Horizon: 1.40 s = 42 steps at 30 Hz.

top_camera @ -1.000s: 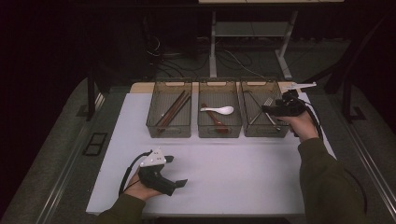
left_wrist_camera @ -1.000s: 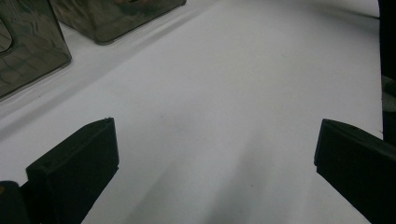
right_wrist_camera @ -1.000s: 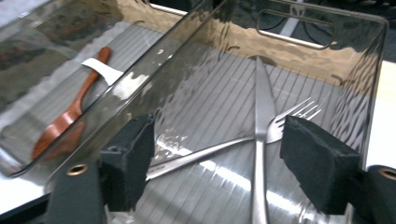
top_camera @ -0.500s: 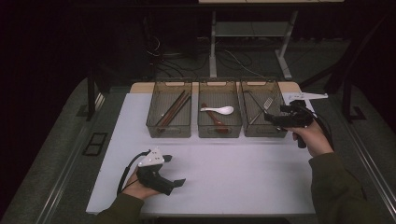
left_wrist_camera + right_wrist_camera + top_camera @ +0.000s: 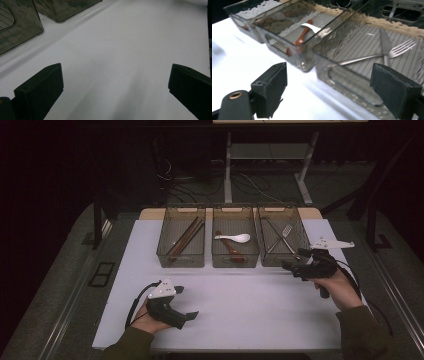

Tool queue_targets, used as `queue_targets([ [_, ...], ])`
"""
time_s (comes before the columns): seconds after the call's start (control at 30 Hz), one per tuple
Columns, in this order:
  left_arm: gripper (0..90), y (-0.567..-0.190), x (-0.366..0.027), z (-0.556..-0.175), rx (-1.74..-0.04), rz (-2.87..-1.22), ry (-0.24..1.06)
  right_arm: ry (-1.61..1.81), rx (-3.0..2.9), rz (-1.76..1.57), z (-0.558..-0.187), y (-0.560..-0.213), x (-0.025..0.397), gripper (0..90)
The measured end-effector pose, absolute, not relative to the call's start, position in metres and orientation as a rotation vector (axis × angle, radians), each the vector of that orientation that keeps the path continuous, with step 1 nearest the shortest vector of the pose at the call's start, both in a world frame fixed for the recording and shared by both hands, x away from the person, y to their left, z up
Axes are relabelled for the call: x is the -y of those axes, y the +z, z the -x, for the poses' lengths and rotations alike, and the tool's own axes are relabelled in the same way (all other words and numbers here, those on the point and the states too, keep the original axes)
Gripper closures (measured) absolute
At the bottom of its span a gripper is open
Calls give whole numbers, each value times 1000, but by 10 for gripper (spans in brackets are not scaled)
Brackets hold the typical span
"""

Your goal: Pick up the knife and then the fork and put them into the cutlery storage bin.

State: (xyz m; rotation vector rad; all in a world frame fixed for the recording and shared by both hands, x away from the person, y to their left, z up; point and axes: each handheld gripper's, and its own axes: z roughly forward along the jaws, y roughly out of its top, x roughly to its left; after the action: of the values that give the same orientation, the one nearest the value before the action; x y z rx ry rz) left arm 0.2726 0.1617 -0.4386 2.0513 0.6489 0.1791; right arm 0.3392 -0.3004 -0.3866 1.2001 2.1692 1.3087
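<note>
the white table [image 5: 260, 320] carried three smoked bins in a row, and your right gripper [image 5: 292, 265] sat just off the near wall of the right bin [image 5: 296, 222], jaws spread wide and empty. the fork [image 5: 372, 56] lay inside that bin, just ahead of those jaws, so your right hand was plainly the nearer one. its long axis ran across your gripper's line, tines pointing to the bin's far right corner, and it crossed a knife [image 5: 385, 43]. your left gripper [image 5: 189, 315] rested on the table well apart, also open and holding nothing.
</note>
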Motion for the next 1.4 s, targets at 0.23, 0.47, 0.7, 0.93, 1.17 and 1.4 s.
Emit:
queue_targets([
  [0.23,0,-437,-163,-272,-651,-2043,192,1328,-2202,-1141,-315,-401,297,145],
  [0.47,0,-437,-163,-272,-653,-2041,193,1350,-2215,-1119,-295,-416,299,145],
  [0.7,0,-437,-163,-272,-656,-2039,194,1353,-2213,-1118,-279,-429,301,145],
  [0.93,0,-436,-163,-272,-654,-2038,194,1337,-2223,-1115,-268,-434,299,145],
  [1.17,0,-436,-163,-271,-658,-2036,195,1323,-2263,-1090,-256,-440,298,145],
  [1.4,0,-436,-164,-271,-659,-2040,199,1299,-2298,-1096,-253,-446,298,145],
])
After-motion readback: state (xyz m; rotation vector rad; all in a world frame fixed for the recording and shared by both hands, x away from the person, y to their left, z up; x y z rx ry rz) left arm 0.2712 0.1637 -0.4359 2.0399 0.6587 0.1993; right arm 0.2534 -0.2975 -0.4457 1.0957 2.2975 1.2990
